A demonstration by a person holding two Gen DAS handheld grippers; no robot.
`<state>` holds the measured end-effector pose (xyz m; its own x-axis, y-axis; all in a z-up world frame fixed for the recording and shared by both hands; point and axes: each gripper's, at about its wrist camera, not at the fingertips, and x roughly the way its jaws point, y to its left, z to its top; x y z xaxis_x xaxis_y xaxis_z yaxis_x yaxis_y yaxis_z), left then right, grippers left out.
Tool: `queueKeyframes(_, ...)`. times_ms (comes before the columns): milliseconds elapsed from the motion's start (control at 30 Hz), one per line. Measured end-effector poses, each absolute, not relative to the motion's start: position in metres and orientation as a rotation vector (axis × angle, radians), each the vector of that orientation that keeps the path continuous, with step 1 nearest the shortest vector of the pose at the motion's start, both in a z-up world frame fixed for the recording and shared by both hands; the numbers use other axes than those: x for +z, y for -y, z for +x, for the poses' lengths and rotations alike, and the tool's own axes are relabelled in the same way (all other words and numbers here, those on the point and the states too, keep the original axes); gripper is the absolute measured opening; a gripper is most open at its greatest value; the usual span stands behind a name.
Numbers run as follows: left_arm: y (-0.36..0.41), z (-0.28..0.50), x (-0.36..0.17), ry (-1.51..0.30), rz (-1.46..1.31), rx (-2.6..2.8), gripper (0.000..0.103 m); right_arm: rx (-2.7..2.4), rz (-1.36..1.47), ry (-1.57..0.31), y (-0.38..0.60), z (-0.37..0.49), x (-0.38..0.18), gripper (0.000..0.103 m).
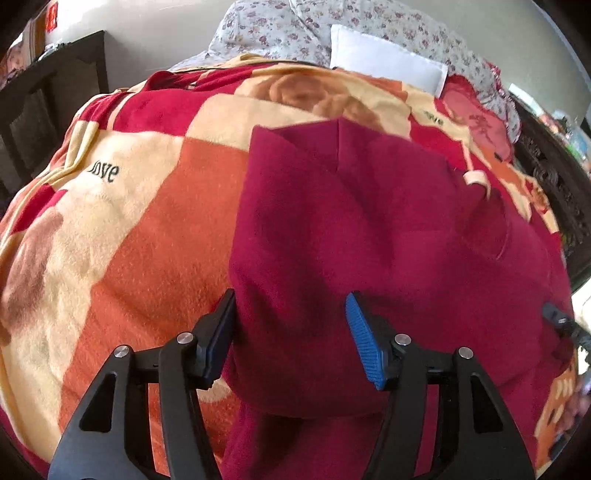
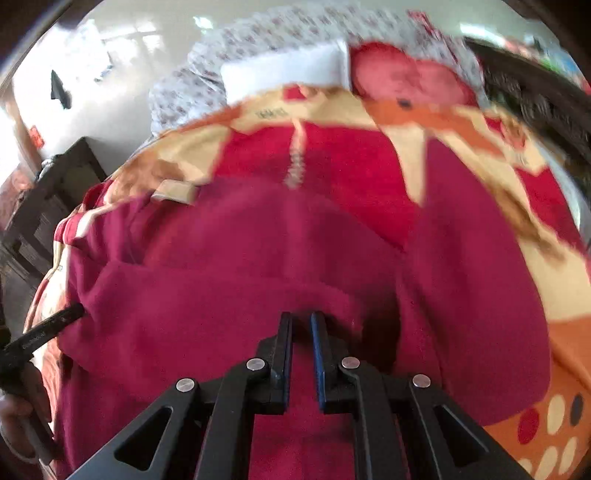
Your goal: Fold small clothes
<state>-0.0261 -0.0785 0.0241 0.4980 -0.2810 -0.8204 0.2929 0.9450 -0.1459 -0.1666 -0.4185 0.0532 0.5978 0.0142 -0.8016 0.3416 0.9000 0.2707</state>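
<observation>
Left wrist view: the maroon garment (image 1: 369, 229) lies spread over the right half of the patterned fleece blanket (image 1: 122, 236) that covers the bed, and I judge it is laid flat there so its edges can be lifted and turned over in a fold. My left gripper (image 1: 290, 332) stands wide apart, one finger at the garment's left edge where maroon meets orange blanket, the blue-padded finger (image 1: 364, 343) over the cloth itself; the cloth edge runs between them but nothing is pinched, so it holds nothing yet. A pale tab (image 1: 476, 179) shows near the garment's far right side, and a white pillow (image 1: 388, 62) rests against flowered bedding (image 1: 295, 26) at the blanket's far edge. At the right rim my right gripper (image 1: 561, 321) shows only as a dark tip on the cloth. Right wrist view: this picture is blurred. The garment (image 2: 258, 280) fills the middle of the blanket (image 2: 554, 280), bunched into a raised fold toward the near edge. My right gripper (image 2: 301, 325) is drawn nearly together, with only a thin gap, and maroon cloth sits in that gap, so I take it to be pinching a fold of the garment to carry it across. My left gripper (image 2: 59, 321) pokes in at the garment's left edge.
</observation>
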Motion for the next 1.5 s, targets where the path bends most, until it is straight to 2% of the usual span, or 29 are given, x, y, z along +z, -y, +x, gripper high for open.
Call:
queueKeyframes(200, 0.059, -0.032, 0.045, -0.962, -0.052, -0.331, 0.059, -0.204, 0.472, -0.819, 0.434, -0.187, 0.091, 0.009)
queueKeyframes(300, 0.056, -0.036, 0.057, -0.939, -0.059, -0.334, 0.059, -0.207, 0.473, -0.829, 0.436, -0.186, 0.099, 0.011)
queueKeyframes(500, 0.069, -0.048, 0.069, -0.927, -0.064, -0.405, 0.059, -0.159, 0.467, -0.840, 0.417, -0.182, 0.089, 0.011)
queueKeyframes(667, 0.095, -0.054, 0.055, -0.975, -0.010, -0.462, 0.059, -0.237, 0.440, -0.843, 0.426, -0.174, 0.088, 0.012)
queueKeyframes(700, 0.097, -0.054, 0.052, -0.981, -0.007, -0.467, 0.059, -0.258, 0.433, -0.839, 0.430, -0.172, 0.090, 0.015)
queueKeyframes(767, 0.105, -0.055, 0.045, -1.002, 0.000, -0.479, 0.059, -0.318, 0.420, -0.824, 0.445, -0.164, 0.095, 0.034)
queueKeyframes(800, 0.109, -0.056, 0.042, -1.011, 0.004, -0.483, 0.059, -0.336, 0.419, -0.817, 0.451, -0.161, 0.096, 0.053)
queueKeyframes(833, 0.113, -0.056, 0.039, -1.014, 0.009, -0.487, 0.059, -0.361, 0.416, -0.807, 0.459, -0.157, 0.097, 0.062)
queueKeyframes(1233, 0.133, -0.053, 0.032, -0.995, 0.068, -0.491, 0.059, -0.566, 0.370, -0.948, 0.551, -0.063, 0.085, 0.062)
queueKeyframes(1500, 0.136, -0.050, 0.027, -1.003, 0.064, -0.487, 0.063, -0.591, 0.396, -1.032, 0.588, -0.036, 0.051, 0.062)
